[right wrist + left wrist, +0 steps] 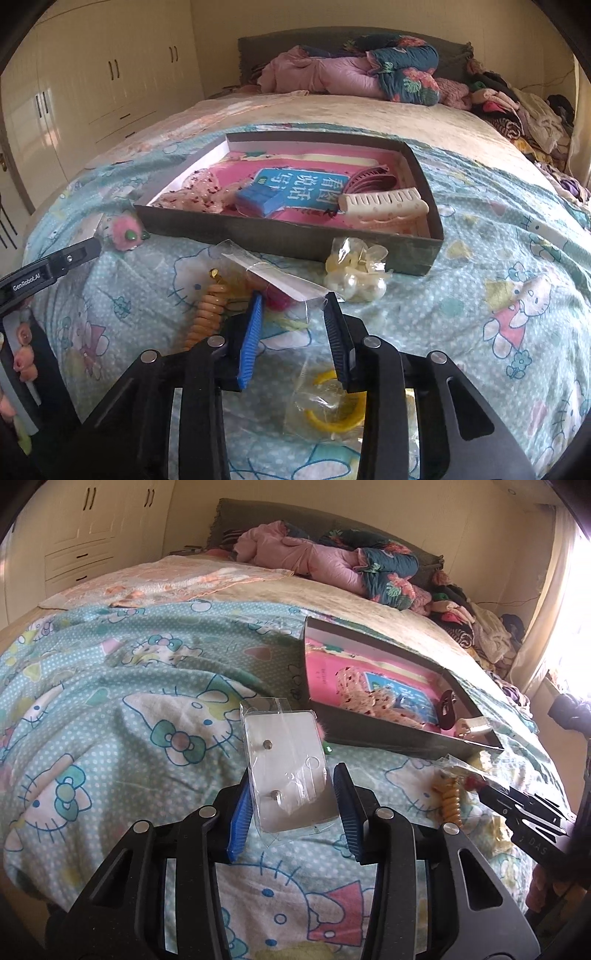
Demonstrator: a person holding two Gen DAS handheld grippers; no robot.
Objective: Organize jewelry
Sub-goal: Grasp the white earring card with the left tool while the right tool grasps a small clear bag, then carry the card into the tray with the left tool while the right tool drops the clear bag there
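Earring card: bagged, clamped between left gripper fingers.
Clear packet: pinched by right gripper fingers.
Box: on bed.

I see a white card with two small studs, in a clear bag, standing up off the bed. A clear bag with something pink inside is lifted too. The grey box holds combs.

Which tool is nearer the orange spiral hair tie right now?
Right. The right tool sits just beside the orange spiral hair tie, gripping a clear packet next to it. The left tool is farther off, holding an earring card.
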